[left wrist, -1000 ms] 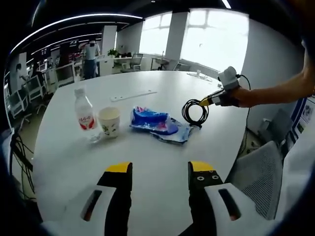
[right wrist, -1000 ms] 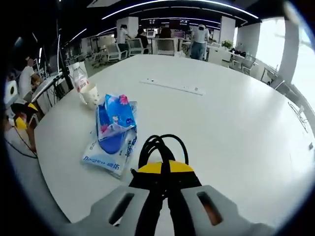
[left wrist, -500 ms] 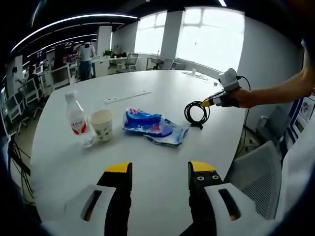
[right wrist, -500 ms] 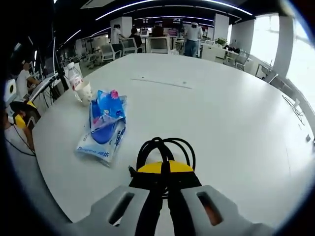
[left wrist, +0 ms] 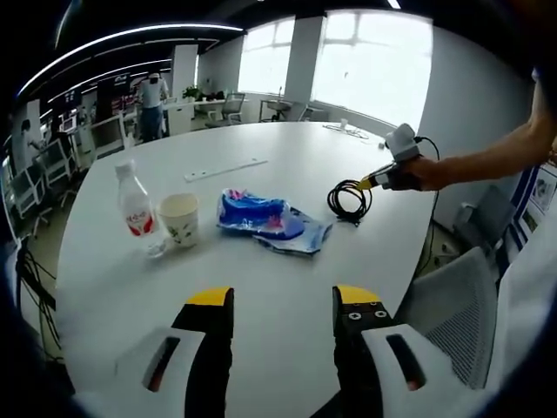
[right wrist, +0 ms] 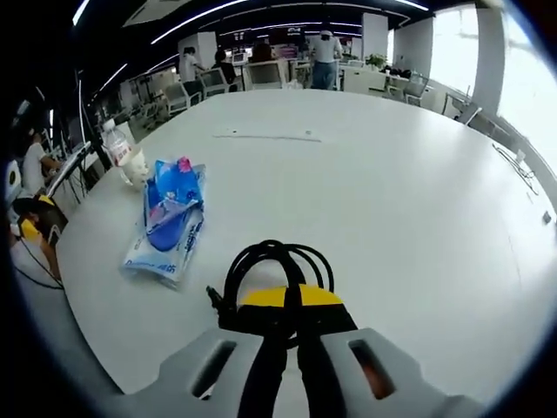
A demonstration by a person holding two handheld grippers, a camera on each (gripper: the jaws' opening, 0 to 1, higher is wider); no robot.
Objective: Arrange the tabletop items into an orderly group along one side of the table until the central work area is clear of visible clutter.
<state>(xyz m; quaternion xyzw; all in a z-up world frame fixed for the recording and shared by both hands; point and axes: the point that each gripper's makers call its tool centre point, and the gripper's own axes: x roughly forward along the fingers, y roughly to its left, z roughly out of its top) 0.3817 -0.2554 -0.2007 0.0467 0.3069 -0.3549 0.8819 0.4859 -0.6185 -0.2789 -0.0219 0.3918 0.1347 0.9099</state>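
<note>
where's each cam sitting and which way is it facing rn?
Left gripper view: rides the left gripper, fingers open over the white table, facing the water bottle, paper cup, blue packets; person's arm reaching in with the right gripper.
Right gripper view: rides the right gripper, fingers shut on the black cable, facing across the table.
Shared: bottle, cup, packets, cable, table.
</note>
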